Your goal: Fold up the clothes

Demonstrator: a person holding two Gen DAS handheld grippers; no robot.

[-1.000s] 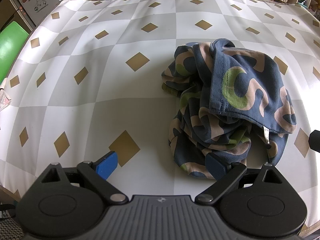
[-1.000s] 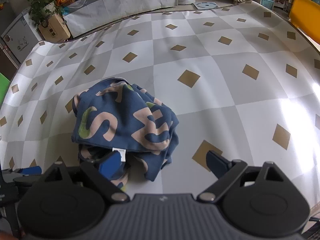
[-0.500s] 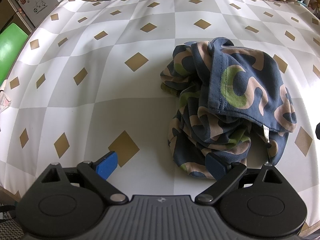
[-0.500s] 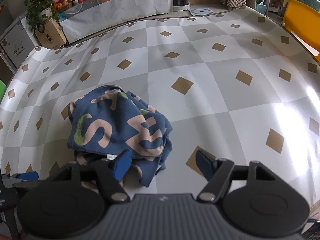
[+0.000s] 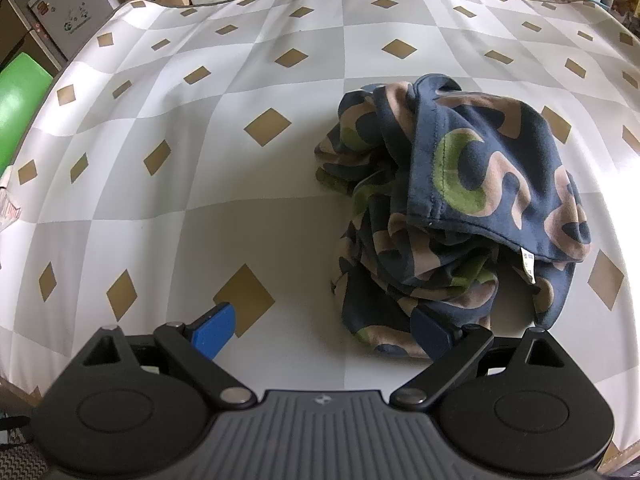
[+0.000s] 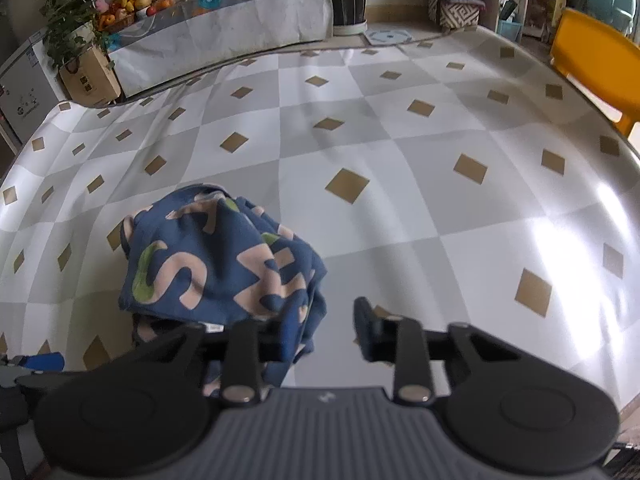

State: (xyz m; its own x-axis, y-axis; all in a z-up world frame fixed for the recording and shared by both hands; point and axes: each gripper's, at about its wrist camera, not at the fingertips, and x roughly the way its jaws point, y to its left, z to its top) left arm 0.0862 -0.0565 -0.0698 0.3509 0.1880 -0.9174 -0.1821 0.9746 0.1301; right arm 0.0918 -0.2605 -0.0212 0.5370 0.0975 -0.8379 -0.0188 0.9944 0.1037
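Observation:
A crumpled navy garment (image 5: 472,208) with pink and green letter shapes lies heaped on the checked tablecloth (image 5: 200,160); a white label shows under its top fold. My left gripper (image 5: 322,334) stands open at the heap's near edge. Its left blue pad is over bare cloth and its right pad touches the garment's lower hem. In the right wrist view the same garment (image 6: 216,264) lies low and left. My right gripper (image 6: 324,328) is closing on its right-hand edge. Fabric drapes over the left finger, and a strip of table still shows before the right finger.
A green chair (image 5: 16,104) stands off the table's left side and a yellow chair (image 6: 596,68) off its far right. Beyond the far edge are a covered bench with fruit and plants (image 6: 132,4) and shelves. The tablecloth stretches wide to the right of the garment.
The right gripper's jaws have narrowed from wide apart to a small gap at the garment's right edge, and its view has tipped up slightly. The left gripper and the heap have not moved.

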